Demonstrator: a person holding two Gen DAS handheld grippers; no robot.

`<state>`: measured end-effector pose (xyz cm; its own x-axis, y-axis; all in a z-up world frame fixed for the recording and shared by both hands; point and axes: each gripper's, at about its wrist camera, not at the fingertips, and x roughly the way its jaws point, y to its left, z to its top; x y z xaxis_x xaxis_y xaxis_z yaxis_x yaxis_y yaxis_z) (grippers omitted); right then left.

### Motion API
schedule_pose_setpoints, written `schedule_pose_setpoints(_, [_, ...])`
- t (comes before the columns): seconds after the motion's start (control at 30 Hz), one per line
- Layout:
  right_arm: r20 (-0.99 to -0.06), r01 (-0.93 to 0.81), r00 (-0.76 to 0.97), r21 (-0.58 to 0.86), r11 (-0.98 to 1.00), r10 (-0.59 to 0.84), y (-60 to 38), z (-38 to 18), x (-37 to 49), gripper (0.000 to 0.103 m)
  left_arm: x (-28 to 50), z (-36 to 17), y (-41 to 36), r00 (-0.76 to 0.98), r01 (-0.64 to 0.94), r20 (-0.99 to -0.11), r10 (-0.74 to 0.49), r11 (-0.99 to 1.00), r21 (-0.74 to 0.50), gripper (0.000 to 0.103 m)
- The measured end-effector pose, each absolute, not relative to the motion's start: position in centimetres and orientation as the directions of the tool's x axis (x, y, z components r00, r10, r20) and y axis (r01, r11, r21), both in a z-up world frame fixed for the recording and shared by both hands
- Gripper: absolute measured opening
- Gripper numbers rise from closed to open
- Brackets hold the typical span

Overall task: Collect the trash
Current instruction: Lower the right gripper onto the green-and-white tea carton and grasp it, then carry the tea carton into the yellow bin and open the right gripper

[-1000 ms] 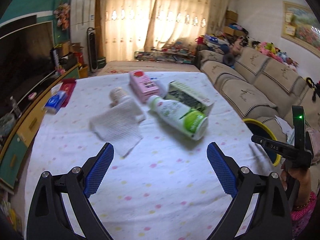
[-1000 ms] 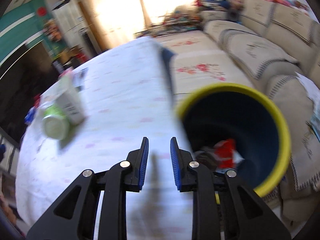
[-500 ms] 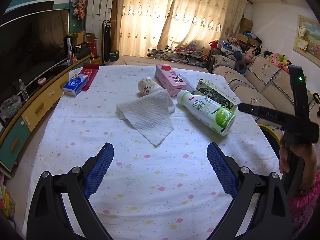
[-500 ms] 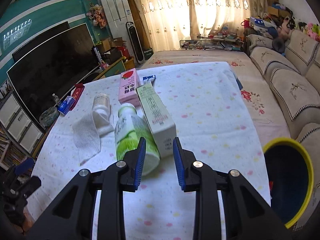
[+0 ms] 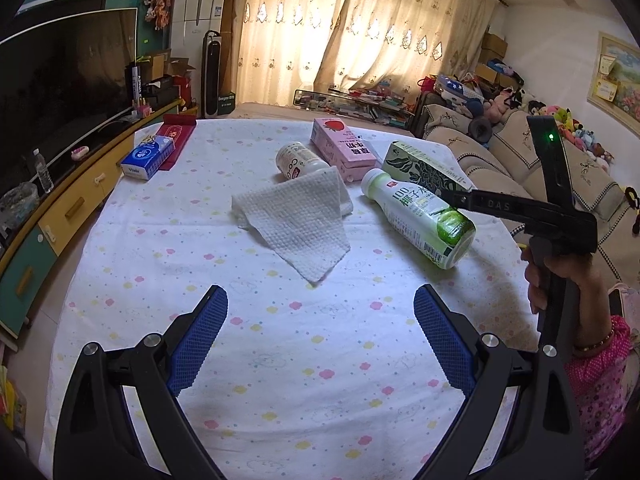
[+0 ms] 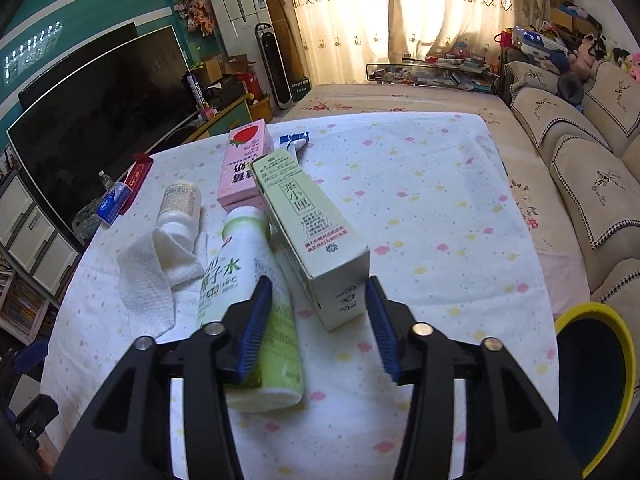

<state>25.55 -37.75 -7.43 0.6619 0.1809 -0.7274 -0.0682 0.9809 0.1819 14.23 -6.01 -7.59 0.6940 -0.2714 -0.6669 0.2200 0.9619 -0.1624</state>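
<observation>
1. Right tongs (image 6: 320, 320) spread wide, straddling carton (image 6: 312, 236) end at 12 o'clock; left tongs (image 5: 320, 336) spread, empty.
2. Risk: left pad (image 6: 252, 332) overlies bottle (image 6: 248, 304) at 10 o'clock; closing could nudge it or skew the grip.
3. Bin (image 6: 624, 344) waits at 3 o'clock.

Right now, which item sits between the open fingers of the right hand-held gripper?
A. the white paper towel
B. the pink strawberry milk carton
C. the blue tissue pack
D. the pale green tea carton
D: the right hand-held gripper frames the end of the pale green tea carton, not yet clamped.
</observation>
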Motion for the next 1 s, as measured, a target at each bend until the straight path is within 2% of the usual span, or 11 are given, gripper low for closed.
schedule_pose_setpoints(0.2, [-0.722,-0.091,0.671,0.147,0.985,0.169,-38.4,-6.8,25.9,0.052,14.4,-7.7,-6.2,0.692,0.218,-0.668,-0.272,0.962,-0.166,0.093])
schedule_pose_setpoints(0.43, [-0.719,-0.168,0.653,0.167,0.972,0.237,-37.3,-7.5,27.9,0.052,14.7,-8.1,-6.6,0.679,0.230,-0.676,-0.285,0.958,-0.173,0.093])
schedule_pose_setpoints(0.5, [-0.715,-0.170,0.653,0.184,0.968,0.251,-37.4,-7.5,28.3,0.047,14.7,-8.2,-6.6,0.680,0.230,-0.676,-0.284,0.958,-0.171,0.093])
schedule_pose_setpoints(0.63, [-0.713,-0.153,0.656,0.194,0.969,0.247,-37.4,-7.3,28.0,0.031,14.6,-8.2,-6.7,0.678,0.229,-0.678,-0.285,0.958,-0.173,0.093])
schedule_pose_setpoints(1.0, [-0.643,-0.097,0.724,0.261,0.960,0.248,-39.1,-4.4,22.2,0.029,14.0,-7.8,-7.6,0.677,0.257,-0.674,-0.296,0.953,-0.161,0.093])
